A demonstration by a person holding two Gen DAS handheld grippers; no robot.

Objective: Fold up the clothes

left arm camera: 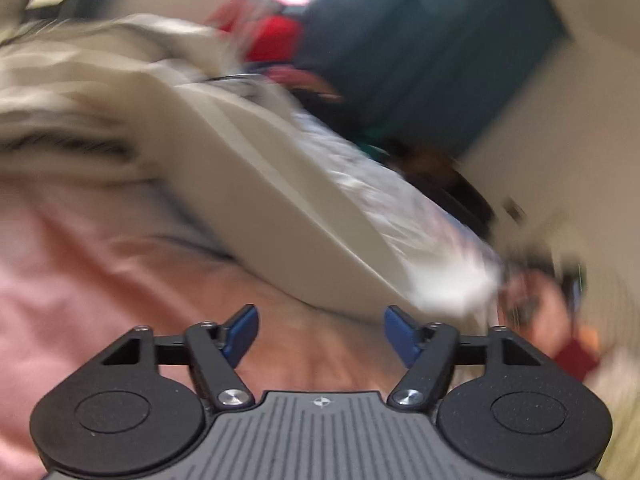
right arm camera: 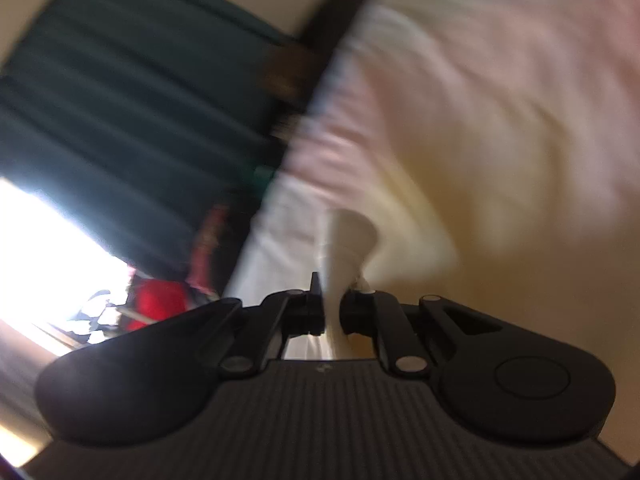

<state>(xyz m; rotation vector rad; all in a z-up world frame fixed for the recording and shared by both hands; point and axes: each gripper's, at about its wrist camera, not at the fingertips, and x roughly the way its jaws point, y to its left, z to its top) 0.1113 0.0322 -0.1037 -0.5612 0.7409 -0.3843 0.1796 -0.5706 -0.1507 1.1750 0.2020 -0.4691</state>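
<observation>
The right claw (right arm camera: 331, 308) is clenched on a bunched fold of cream cloth (right arm camera: 348, 248): its two black jaws press in from either side, and the fabric rises between them as a narrow neck that flares out just ahead of the tips. Beyond that pinch the cream cloth spreads away up and to the right of the claw, blurring into pale pink fabric (right arm camera: 500, 92) farther out. To the left of the claw a white sheet edge runs diagonally, and past it hang dark green curtains (right arm camera: 132, 92) with a bright window glare low on the left and something red (right arm camera: 160, 300) beside it.

The left claw (left arm camera: 321, 334) is released, its blue-padded fingers (left arm camera: 242, 330) standing wide apart with nothing between them. It hangs over pink fabric (left arm camera: 80, 280), which fills the space under and to the left of the tips. Just ahead of the claw, apart from it, a cream garment (left arm camera: 256, 168) stretches as a taut band slanting from upper left down to the right. Behind that band lies patterned bedding (left arm camera: 360, 168), and farther off a red shape (left arm camera: 276, 36) and the dark curtains (left arm camera: 440, 48).

Only the right wrist view shows the grasp itself; only the left wrist view shows the garment's long stretched span. Both views are heavily smeared, so finer detail cannot be told.
</observation>
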